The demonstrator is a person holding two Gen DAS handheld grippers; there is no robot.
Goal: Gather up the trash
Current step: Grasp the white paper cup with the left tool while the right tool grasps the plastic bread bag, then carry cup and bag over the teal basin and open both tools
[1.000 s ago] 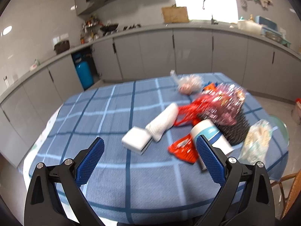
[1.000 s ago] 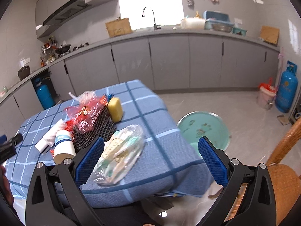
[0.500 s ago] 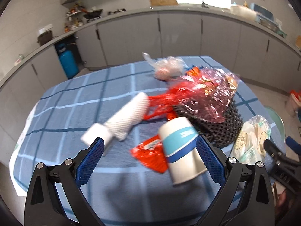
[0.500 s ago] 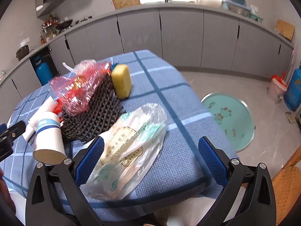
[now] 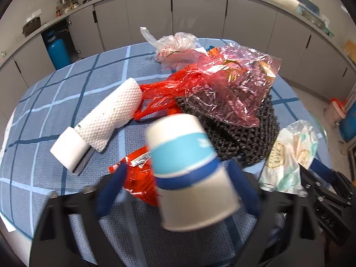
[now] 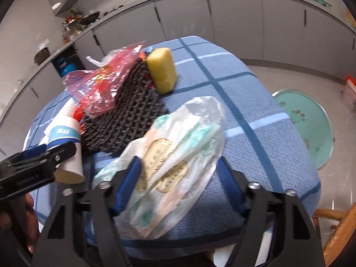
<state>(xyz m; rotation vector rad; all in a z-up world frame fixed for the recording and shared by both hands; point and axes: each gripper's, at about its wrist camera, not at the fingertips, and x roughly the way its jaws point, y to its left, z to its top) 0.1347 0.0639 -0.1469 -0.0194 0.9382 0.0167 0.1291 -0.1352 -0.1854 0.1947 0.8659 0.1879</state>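
Observation:
A white paper cup with a blue band point(image 5: 189, 169) lies on its side on the blue checked tablecloth point(image 5: 66, 84). My left gripper point(image 5: 178, 184) is open with its fingers on either side of the cup. A clear plastic bag with printed packets point(image 6: 175, 155) lies near the table's front edge. My right gripper point(image 6: 178, 180) is open with its fingers on either side of that bag. The cup point(image 6: 66, 142) and the bag point(image 5: 291, 151) each show in the other wrist view too.
A red wrapper point(image 5: 138, 178), a white textured roll point(image 5: 111, 113), a white block point(image 5: 69, 151), a pink plastic bag point(image 5: 231, 84), a black mesh mat point(image 5: 240, 133), a clear bag point(image 5: 175, 46) and a yellow sponge point(image 6: 161, 71) lie on the table. A green basin point(image 6: 307, 124) is on the floor.
Both grippers have moved forward and down. The left now straddles the cup and the right straddles the clear bag. Their jaws look narrower than before.

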